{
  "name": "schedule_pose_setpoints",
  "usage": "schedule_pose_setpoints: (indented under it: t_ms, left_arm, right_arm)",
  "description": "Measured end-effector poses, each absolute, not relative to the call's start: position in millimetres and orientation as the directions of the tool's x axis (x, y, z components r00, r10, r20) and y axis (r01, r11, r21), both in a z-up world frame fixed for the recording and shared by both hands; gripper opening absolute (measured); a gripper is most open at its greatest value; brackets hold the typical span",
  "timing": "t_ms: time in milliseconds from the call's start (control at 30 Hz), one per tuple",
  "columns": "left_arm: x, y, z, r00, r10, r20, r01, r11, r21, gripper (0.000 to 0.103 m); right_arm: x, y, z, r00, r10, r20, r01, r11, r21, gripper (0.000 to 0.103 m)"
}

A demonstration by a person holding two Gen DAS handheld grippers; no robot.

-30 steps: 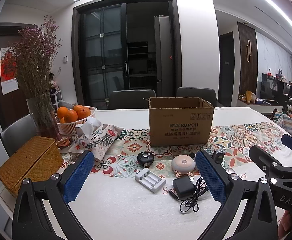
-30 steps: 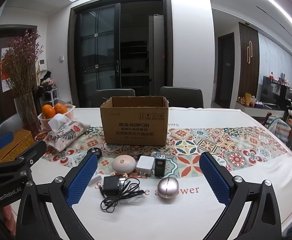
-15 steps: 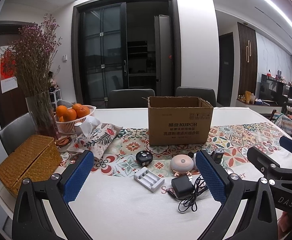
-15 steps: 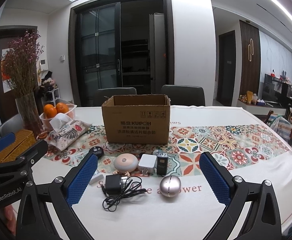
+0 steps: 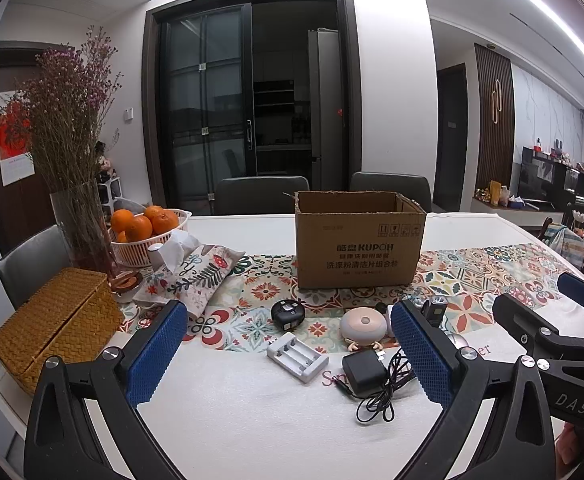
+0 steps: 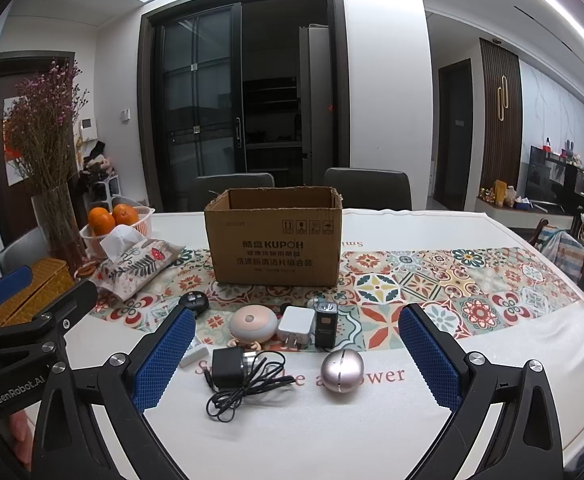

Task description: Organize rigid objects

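Both tongs are spread wide and hold nothing. Seen from its own camera, the left tongs [image 5: 288, 354] hover low over the near part of the bench [image 5: 252, 420], blue pads framing the lower centre of the frame; the right tongs [image 6: 296, 354] sit likewise in the right wrist view, level and pointed toward the far side of the bench. Each pair also shows at the edge of the other's view, side by side and apart.

White cloth covers the bench, with a patterned tile runner [image 6: 432, 284] crossing its middle. An open cardboard box [image 6: 274, 236] stands upright on the runner at centre frame. Just in front of it the small things lie clustered: a round black device [image 5: 288, 314], a white battery charger [image 5: 297, 357], a pink dome gadget [image 6: 253, 322], a white plug adapter [image 6: 297, 323] beside a dark upright block [image 6: 326, 324], a black power adapter [image 6: 228, 368] with its cable [image 6: 244, 394] coiled loosely, and a silver egg-shaped object [image 6: 342, 365] nearest the lower centre.

At the left of the frame stand a woven basket [image 5: 52, 324], a floral tissue pouch [image 5: 196, 276], a white bowl of oranges [image 5: 144, 228] and a glass vase of dried flowers [image 5: 76, 152]. Behind the bench are two dark chairs, dark glazed doors at centre, and a living area with a television at the far right. A fingertip shows at the bottom right corner of the left wrist view.
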State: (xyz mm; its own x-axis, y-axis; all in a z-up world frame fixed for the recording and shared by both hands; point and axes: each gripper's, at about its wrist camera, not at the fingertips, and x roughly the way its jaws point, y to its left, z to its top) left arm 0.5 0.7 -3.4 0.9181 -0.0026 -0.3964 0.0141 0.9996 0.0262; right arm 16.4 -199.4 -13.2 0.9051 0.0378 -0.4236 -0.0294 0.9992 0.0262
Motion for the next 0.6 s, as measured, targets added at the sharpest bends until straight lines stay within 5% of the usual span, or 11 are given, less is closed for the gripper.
schedule_pose_setpoints:
  t_ms: [600]
  left_arm:
    - [-0.7, 0.2, -3.2, 0.915, -0.004, -0.402, 0.016, 1.0, 0.026, 0.103]
  right_arm:
    - [16.0, -199.0, -13.1, 0.904, 0.039, -0.426, -0.031, 0.999, 0.025, 0.103]
